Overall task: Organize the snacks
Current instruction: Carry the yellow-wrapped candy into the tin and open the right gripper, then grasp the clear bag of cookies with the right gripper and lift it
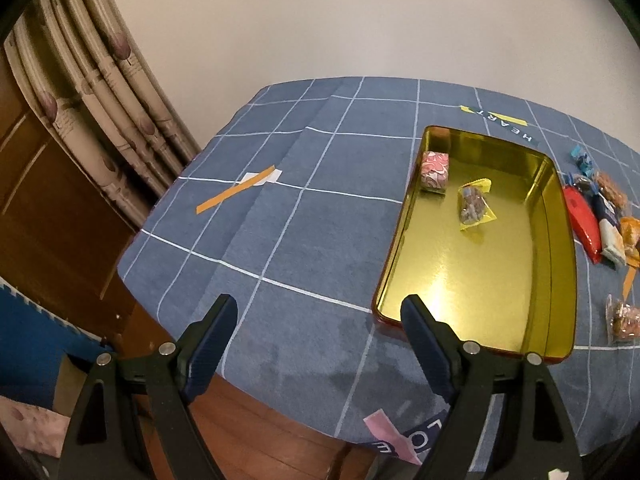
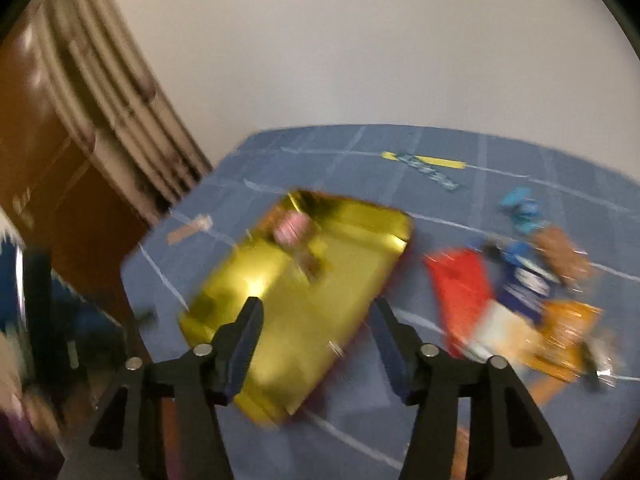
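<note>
A gold tin tray (image 1: pixel 556 264) lies on the blue checked cloth. Inside it are a pink patterned snack block (image 1: pixel 435 169) at the far left corner and a clear bag of brown snacks with yellow edges (image 1: pixel 474 206). Right of the tray lies a pile of snacks: a red packet (image 1: pixel 582 222), a blue packet (image 1: pixel 606 206) and orange ones (image 1: pixel 630 232). My left gripper (image 1: pixel 320 312) is open and empty, above the tray's near left corner. My right gripper (image 2: pixel 318 314) is open and empty above the tray (image 2: pixel 360 272); this view is blurred, with the red packet (image 2: pixel 460 292) to its right.
A clear bag of snacks (image 1: pixel 622 318) lies apart, right of the tray's near end. An orange strip (image 1: pixel 236 194) lies on the cloth at the left. The table's left edge drops to a wooden floor (image 1: pixel 260 424); curtains (image 1: pixel 100 92) hang behind.
</note>
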The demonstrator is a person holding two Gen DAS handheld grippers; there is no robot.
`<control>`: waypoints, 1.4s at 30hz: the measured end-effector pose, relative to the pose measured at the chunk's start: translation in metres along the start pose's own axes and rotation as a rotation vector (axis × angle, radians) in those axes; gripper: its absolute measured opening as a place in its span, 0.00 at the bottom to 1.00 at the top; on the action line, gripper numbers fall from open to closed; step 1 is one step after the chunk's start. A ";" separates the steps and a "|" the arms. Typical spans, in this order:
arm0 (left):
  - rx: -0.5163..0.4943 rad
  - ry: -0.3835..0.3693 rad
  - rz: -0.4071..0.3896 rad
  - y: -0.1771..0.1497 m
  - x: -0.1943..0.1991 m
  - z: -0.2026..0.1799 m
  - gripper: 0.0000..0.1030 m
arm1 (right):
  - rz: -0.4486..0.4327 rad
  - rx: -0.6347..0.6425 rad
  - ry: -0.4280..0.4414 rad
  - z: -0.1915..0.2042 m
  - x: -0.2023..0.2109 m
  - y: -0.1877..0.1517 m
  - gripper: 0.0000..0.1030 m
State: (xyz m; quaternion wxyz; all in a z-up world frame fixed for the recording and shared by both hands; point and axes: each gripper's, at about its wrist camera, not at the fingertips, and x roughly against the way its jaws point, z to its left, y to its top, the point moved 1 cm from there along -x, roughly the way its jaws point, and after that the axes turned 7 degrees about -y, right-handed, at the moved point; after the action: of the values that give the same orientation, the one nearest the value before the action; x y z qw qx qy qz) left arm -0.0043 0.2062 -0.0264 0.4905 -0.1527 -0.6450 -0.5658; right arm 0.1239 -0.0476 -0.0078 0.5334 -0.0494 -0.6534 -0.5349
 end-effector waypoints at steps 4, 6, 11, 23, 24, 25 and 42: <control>-0.018 0.007 -0.014 -0.002 0.006 -0.008 0.79 | 0.068 0.049 -0.124 -0.036 0.027 -0.049 0.62; -0.032 0.011 -0.021 -0.004 0.007 -0.013 0.80 | 0.118 0.037 -0.160 -0.054 0.032 -0.069 0.62; -0.077 0.014 -0.024 -0.010 0.007 -0.026 0.80 | 0.166 0.129 -0.203 -0.061 0.030 -0.091 0.63; -0.121 0.044 -0.024 -0.013 0.000 -0.035 0.80 | 0.299 0.518 -0.130 -0.035 -0.030 -0.065 0.63; -0.127 0.044 -0.024 -0.013 0.000 -0.036 0.80 | 0.334 0.537 -0.111 -0.036 -0.039 -0.063 0.63; -0.132 0.045 -0.025 -0.012 0.001 -0.037 0.80 | 0.353 0.555 -0.107 -0.036 -0.046 -0.063 0.63; -0.347 -0.375 -0.018 0.029 0.051 -0.142 0.80 | 0.183 -0.208 -0.159 -0.123 0.034 -0.120 0.36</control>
State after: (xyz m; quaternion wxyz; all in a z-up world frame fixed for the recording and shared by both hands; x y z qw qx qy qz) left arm 0.0588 0.0724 0.0143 0.3237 -0.3312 -0.6192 -0.6342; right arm 0.1125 -0.2081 -0.0770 0.5186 -0.2060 -0.6275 -0.5430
